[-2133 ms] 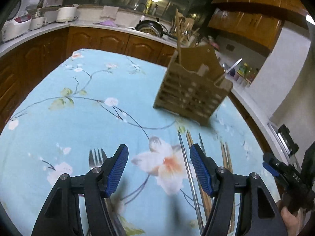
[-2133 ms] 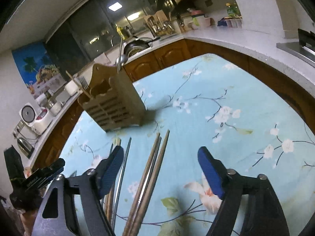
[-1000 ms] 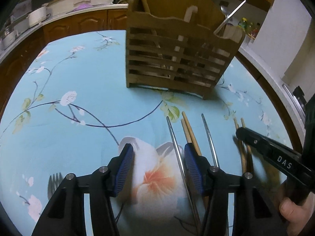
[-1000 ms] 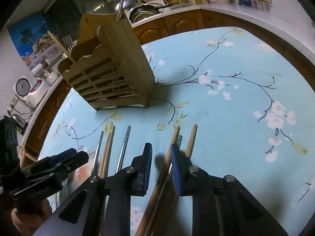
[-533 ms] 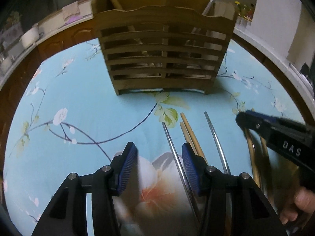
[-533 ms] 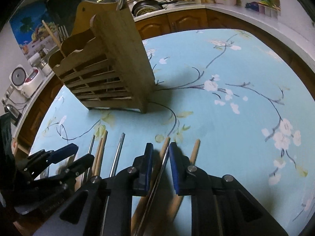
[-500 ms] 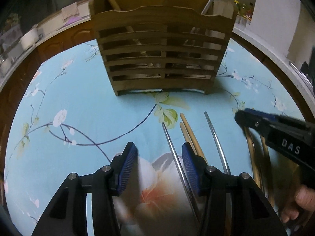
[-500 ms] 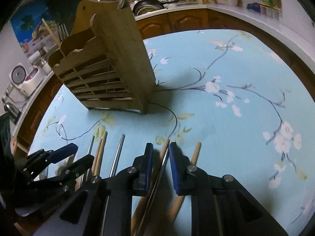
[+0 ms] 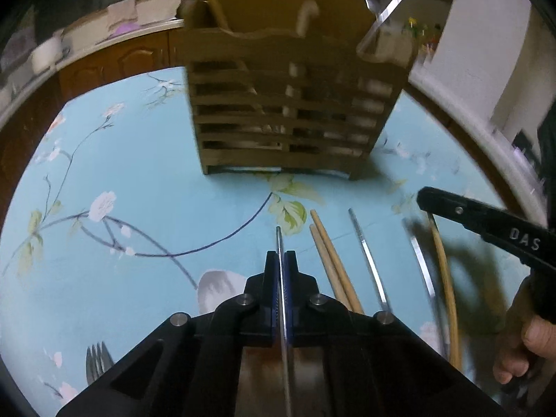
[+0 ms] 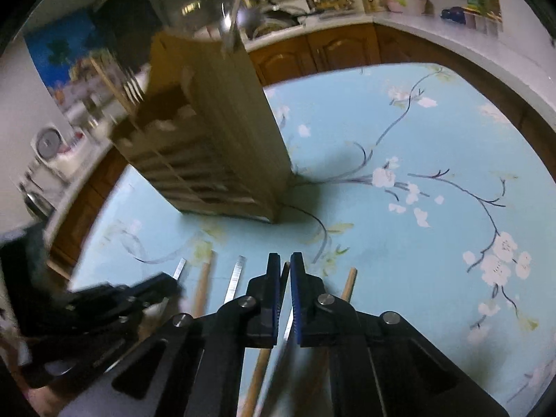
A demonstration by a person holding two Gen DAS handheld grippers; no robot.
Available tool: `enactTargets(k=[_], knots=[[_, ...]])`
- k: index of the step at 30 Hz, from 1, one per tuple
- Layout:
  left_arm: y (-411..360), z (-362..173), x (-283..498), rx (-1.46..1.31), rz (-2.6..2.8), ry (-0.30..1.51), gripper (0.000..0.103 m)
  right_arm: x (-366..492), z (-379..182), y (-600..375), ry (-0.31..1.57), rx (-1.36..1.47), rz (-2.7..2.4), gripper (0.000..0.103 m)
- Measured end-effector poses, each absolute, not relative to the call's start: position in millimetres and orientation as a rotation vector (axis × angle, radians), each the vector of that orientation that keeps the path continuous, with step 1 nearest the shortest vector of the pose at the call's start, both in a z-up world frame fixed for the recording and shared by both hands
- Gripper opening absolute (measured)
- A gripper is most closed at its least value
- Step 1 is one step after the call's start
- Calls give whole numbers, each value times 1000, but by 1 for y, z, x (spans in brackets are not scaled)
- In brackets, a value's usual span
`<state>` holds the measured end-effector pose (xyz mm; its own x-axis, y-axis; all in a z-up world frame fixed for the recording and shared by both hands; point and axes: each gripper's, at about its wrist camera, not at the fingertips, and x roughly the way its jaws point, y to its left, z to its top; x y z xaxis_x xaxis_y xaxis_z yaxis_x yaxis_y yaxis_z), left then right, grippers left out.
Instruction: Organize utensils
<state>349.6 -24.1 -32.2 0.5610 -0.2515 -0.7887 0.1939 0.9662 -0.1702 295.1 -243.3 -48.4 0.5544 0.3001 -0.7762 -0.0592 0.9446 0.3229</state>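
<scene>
While the wooden rack (image 9: pixel 295 104) stands upright on the floral cloth (image 9: pixel 139 180), the left gripper (image 9: pixel 281 260) has its pads clamped on a thin metal chopstick (image 9: pixel 278 239) whose tip pokes out ahead. The right gripper (image 10: pixel 285 264) is pinched on a dark stick (image 10: pixel 285 271), which I cannot identify. Wooden chopsticks (image 9: pixel 330 253) and another metal one (image 9: pixel 368 260) lie between the grippers. A fork (image 9: pixel 97 361) lies at lower left.
</scene>
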Motion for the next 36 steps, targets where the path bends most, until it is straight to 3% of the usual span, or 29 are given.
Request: enactTargets(k=[15,25,30,32,36], knots=[[17,32,295,-173,-346,809,0,244,46,-245,741,320,281,4],[-23,-23,333,15,-288,992,14,232,42,-245,751,328,282,4],[-46,-41,351,109,-260,1010,14,230,40,-250,753,338,277,4],[-52,-41,354,133,-275,1000,3,229,40,-251,752,340,277,4],[-53,-42,354,119,-298,988,2,229,41,-252,752,344,278,4]])
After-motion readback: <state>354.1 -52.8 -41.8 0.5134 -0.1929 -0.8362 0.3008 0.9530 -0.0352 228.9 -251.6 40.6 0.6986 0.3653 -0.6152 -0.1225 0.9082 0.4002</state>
